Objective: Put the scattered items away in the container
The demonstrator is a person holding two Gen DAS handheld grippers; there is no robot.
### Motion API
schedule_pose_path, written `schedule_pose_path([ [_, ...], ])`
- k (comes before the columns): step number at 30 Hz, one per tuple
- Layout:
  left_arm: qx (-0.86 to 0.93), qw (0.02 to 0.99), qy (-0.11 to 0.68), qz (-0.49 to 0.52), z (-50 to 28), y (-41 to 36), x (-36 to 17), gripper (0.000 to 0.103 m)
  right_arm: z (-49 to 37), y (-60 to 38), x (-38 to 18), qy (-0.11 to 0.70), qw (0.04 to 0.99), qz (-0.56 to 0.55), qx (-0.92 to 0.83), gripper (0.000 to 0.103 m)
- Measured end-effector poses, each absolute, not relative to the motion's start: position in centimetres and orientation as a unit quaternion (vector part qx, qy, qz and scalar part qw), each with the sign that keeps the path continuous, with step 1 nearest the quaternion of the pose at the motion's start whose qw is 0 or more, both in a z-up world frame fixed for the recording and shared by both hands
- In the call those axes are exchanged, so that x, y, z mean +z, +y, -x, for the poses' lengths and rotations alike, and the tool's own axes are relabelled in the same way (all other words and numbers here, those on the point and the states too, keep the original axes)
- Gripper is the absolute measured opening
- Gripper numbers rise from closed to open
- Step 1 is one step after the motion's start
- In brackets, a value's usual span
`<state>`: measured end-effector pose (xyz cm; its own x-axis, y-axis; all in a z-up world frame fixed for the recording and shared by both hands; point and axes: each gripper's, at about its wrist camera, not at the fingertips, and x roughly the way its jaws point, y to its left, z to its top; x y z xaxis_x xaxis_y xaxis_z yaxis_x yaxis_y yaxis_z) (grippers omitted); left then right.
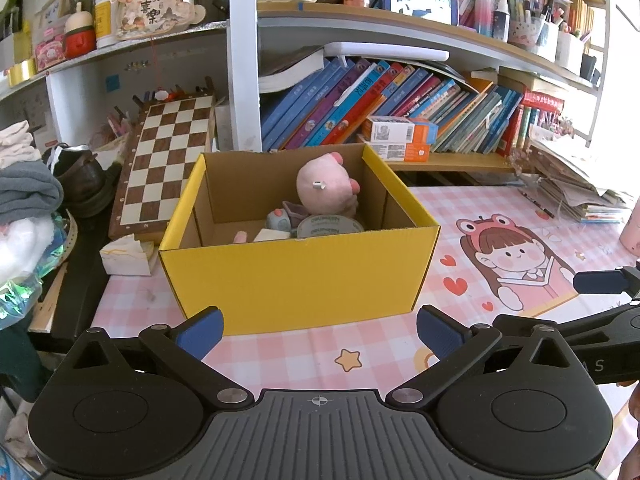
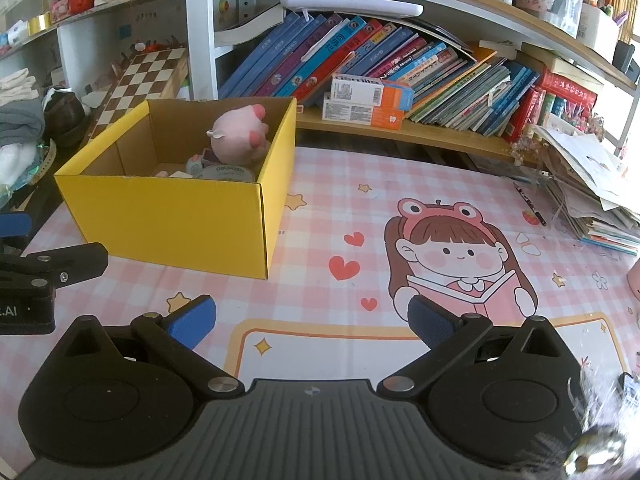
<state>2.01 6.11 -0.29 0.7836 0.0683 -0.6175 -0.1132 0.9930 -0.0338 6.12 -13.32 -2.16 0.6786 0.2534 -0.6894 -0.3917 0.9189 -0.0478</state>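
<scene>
A yellow cardboard box (image 1: 296,276) (image 2: 168,216) stands on the pink checked desk mat. Inside it lie a pink plush toy (image 1: 324,190) (image 2: 238,134), a grey roll of tape (image 1: 330,227) (image 2: 227,173), a small grey figure (image 1: 279,220) and other small pieces. My left gripper (image 1: 320,334) is open just in front of the box, nothing between its blue fingers. My right gripper (image 2: 312,322) is open over the mat to the right of the box, also empty. The right gripper's blue tip (image 1: 600,282) shows at the edge of the left wrist view.
A chessboard (image 1: 166,164) leans behind the box, a white tissue pack (image 1: 126,256) to its left. Folded clothes (image 1: 28,192) pile at the far left. Shelves of books (image 1: 400,108) run behind. Stacked papers (image 2: 588,184) and a black pen (image 2: 530,204) lie at the right.
</scene>
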Motion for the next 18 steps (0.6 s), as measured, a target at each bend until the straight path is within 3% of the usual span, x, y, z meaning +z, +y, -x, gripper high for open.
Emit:
schedule_pose_path([
  [18,0.040,0.942,0.330,0.045,-2.20,6.10,-0.58,0.103,-6.44,-13.24,-2.56,0.367,0.907,0.098,0.181,0.103],
])
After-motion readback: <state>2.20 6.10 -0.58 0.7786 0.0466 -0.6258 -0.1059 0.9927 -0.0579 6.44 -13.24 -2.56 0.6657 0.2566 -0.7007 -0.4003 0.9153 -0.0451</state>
